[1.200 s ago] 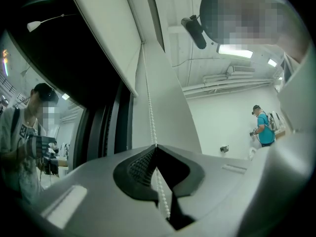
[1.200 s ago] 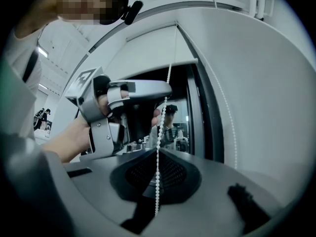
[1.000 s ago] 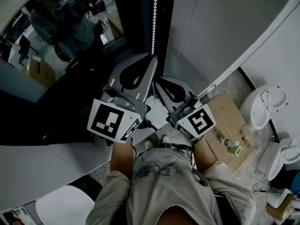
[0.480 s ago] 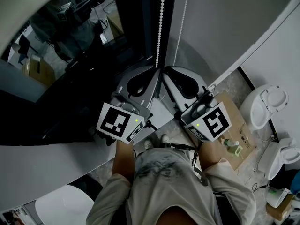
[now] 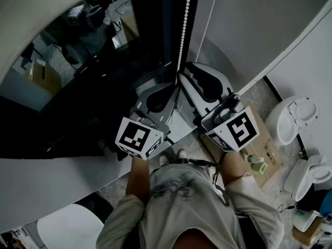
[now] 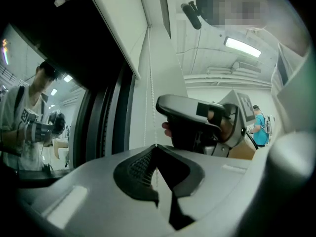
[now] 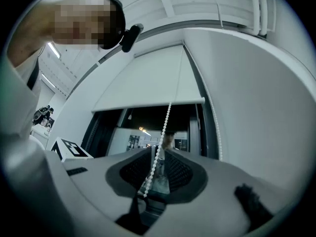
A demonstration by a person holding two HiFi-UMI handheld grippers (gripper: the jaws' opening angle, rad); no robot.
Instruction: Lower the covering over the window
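Note:
A white bead cord [image 5: 182, 30] hangs in front of the dark window [image 5: 78, 61], its second strand [image 5: 208, 22] by the wall. My left gripper [image 5: 175, 83] is shut on the bead cord [image 6: 149, 83], which enters the closed tips of the left gripper [image 6: 156, 147]. Just right of it and slightly higher is my right gripper [image 5: 182, 75]. In its own view the right gripper [image 7: 157, 154] is open, with the bead cord [image 7: 163, 127] running loosely between the pads. The white roller blind [image 7: 148, 80] covers the window's top; its bottom bar [image 7: 148, 104] hangs above dark glass.
A white wall [image 5: 249, 30] stands right of the window and a pale sill [image 5: 52, 175] below it. On the floor sit a cardboard box [image 5: 262, 139] with a green bottle [image 5: 256, 163], white round seats [image 5: 293, 118] and a white chair [image 5: 67, 227].
My left gripper has come down with the cord in its jaws. My right gripper has risen along the cord and now sits above the left one's tips.

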